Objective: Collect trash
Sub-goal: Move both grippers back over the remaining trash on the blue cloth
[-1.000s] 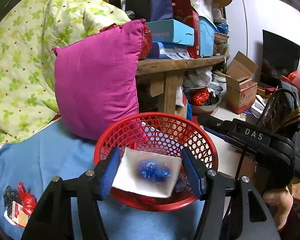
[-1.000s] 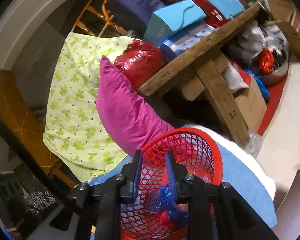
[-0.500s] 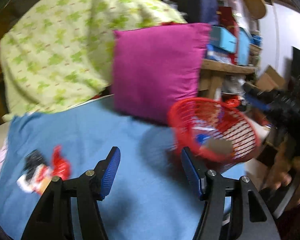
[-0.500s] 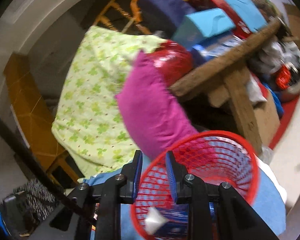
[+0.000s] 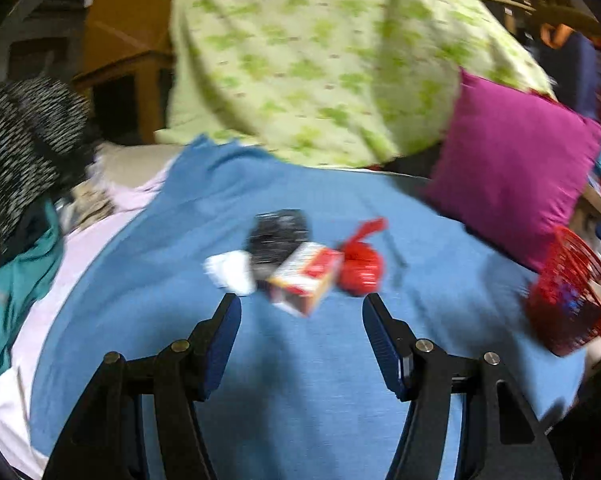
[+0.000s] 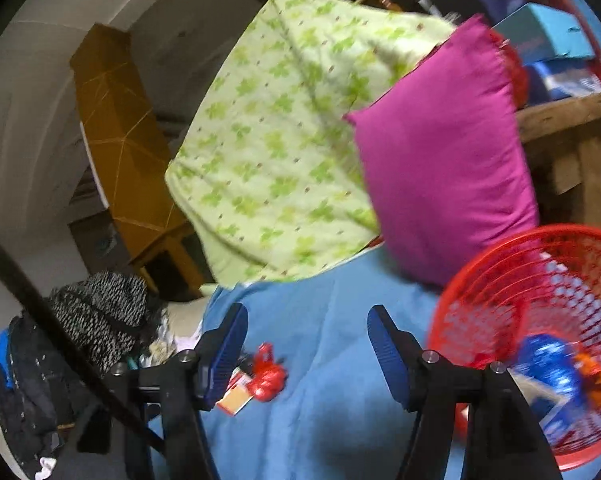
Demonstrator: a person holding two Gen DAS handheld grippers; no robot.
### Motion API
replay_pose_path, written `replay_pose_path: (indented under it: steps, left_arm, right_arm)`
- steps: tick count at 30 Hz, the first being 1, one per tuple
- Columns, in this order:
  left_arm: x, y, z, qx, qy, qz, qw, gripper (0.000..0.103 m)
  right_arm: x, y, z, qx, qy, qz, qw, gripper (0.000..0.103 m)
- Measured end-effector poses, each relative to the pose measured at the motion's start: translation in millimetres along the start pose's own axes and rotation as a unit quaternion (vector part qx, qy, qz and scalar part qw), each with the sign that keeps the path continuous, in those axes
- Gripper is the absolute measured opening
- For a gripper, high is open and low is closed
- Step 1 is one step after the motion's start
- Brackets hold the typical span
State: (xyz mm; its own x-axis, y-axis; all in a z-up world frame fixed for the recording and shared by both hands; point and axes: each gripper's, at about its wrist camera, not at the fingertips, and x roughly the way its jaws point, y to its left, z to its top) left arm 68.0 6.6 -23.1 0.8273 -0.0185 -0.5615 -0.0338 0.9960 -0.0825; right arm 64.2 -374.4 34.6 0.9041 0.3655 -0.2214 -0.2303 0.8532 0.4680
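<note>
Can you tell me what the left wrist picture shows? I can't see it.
The open, empty left gripper points at a blurry trash pile on a blue blanket: a small box, red wrapper and black wrapper. A red basket sits far right.

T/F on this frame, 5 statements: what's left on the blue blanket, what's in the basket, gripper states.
1. A small red and white box lies on the blue blanket. True.
2. The red basket is empty. False: it holds a blue wrapper and other scraps.
3. The left gripper holds the box. False: its fingers are apart with nothing between them; the box lies beyond the tips.
4. A red crumpled wrapper lies right beside the box. True.
5. The right gripper is clamped on a wrapper. False: its jaws are opening, with nothing between them.
</note>
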Motion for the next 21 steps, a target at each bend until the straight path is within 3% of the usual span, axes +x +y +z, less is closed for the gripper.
replay_pose_path:
  steps: [9, 21]
  left_arm:
    - [8.5, 56.3, -15.6, -0.047, 0.004, 0.035, 0.9983, 0.064]
    - [31.2, 72.6, -31.5, -0.068, 0.026, 0.029, 0.9969, 0.064]
  right_arm:
    - [50.5, 28.0, -25.7, -0.001, 0.068, 0.013, 0.998, 0.067]
    - [108.7, 46.2, -56.6, 0.007, 0.161, 0.019, 0.987, 0.067]
